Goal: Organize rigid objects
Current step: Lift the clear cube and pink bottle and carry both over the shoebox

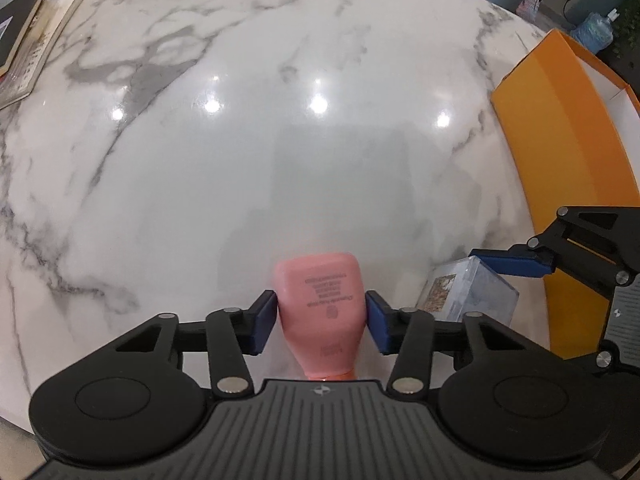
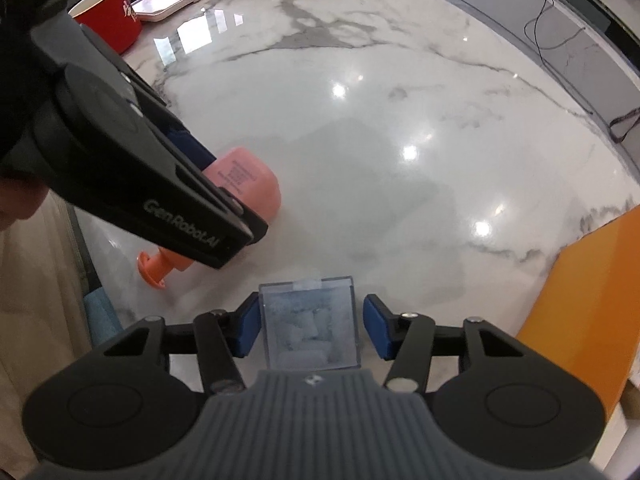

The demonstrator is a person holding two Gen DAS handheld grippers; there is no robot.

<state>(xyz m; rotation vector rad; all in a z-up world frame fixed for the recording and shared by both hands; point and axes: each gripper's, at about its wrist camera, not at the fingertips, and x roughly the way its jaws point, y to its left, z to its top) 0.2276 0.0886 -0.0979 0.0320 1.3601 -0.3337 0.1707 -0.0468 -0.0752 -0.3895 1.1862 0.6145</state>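
Marble counter carries everything here, and both grippers are at the picking-up step, side by side near its near edge. The left gripper points steeply down over a pink bottle that lies on its side, orange cap toward the person. Its blue pads sit on either side of the bottle's body; the left pad looks to be touching and the right one just beside, so the jaws straddle the bottle, and I cannot tell that they press it.

The right gripper straddles a clear plastic box with pale contents (too blurred to name). Its left pad lies against the box wall, while a visible gap remains at the right pad, so these jaws are spread around the box, not pinching it.

An orange tray with a white inside stands along the counter's right edge, and it is probably where both things belong.

Next, each gripper needs to close until both pads bear firmly, then lift straight up. The bottle's rounded, smooth body could squirm sideways, so a centred squeeze matters.
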